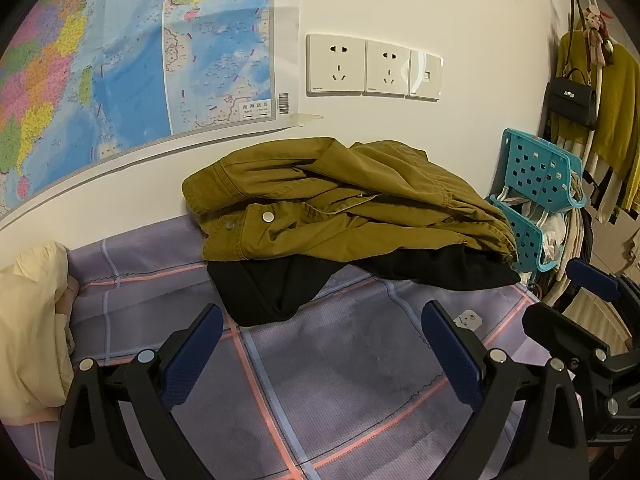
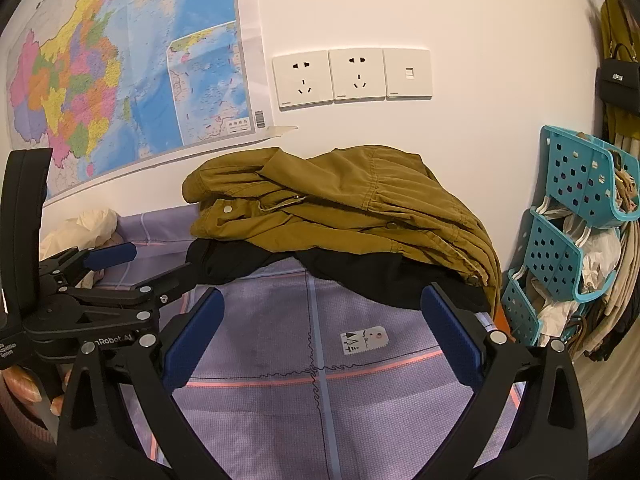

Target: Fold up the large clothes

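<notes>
We held both grippers, left gripper (image 1: 322, 354) and right gripper (image 2: 322, 338), spread empty, the olive jacket (image 1: 340, 204) lying crosswise ahead, roughly equidistant.

The jacket (image 1: 340, 200) is showing a mustard-olive brown with silver snaps, and it is lying over a plain black garment (image 1: 280, 292). The bed sheet (image 1: 340, 380) is showing pale lavender crossed by a plaid of salmon-pink and light blue lines, with thin black zigzag stitching. The left tongs (image 1: 322, 356) and right tongs (image 2: 322, 340) are showing black frames with dark blue pads. The bundle (image 1: 32, 328) on the bed is looking cream-yellow. The map (image 1: 120, 60) is showing blue seas and multicoloured regions on a white wall (image 2: 460, 20). The perforated baskets (image 2: 568, 216) are showing teal.
</notes>
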Available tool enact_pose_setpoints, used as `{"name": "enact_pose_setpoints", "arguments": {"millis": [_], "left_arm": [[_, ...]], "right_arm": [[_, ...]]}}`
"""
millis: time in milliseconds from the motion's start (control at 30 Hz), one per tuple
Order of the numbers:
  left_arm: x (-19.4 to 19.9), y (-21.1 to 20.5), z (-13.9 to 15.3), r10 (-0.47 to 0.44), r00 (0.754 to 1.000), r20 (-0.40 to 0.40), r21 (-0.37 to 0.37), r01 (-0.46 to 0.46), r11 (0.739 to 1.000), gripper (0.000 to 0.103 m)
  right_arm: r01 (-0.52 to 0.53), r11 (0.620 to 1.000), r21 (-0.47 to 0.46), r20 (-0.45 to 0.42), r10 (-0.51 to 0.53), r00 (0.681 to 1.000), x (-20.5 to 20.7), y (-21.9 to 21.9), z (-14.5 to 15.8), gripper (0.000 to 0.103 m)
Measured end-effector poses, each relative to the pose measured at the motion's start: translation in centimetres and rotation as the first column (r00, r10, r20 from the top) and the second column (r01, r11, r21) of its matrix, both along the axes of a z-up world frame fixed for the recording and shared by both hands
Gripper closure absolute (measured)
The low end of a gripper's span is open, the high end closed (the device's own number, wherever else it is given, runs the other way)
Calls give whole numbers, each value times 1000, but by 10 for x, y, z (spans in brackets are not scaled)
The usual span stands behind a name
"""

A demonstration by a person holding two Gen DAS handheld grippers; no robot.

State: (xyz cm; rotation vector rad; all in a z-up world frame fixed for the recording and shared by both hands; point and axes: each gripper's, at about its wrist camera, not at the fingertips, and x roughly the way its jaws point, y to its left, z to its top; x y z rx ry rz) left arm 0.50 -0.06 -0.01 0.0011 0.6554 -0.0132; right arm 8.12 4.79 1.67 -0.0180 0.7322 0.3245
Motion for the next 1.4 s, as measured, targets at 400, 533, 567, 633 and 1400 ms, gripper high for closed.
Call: {"name": "enact_pose_setpoints", "arguments": {"millis": [400, 533, 567, 633, 1400], "left_arm": [[-2, 0, 0, -1, 1000, 0, -2, 1, 1000, 7], [-2, 0, 0, -1, 1000, -2, -4, 1, 1000, 7], [-2, 0, 0, -1, 1000, -2, -3, 1, 1000, 7], [-2, 0, 0, -1, 1000, -4, -3, 1, 1000, 7], [48, 51, -17, 86, 992, -94, -41, -90, 995, 7]], "right_arm": [[0, 1000, -3, 8, 0, 1000, -3, -2, 1, 6], [-2, 1000, -2, 7, 2, 1000, -3, -2, 1, 6], [-2, 1000, -1, 7, 2, 1000, -2, -1, 1, 6], [-3, 1000, -2, 6, 3, 1000, -2, -1, 1, 6], [-197, 966, -167, -4, 199, 980, 96, 51, -3, 6]]}}
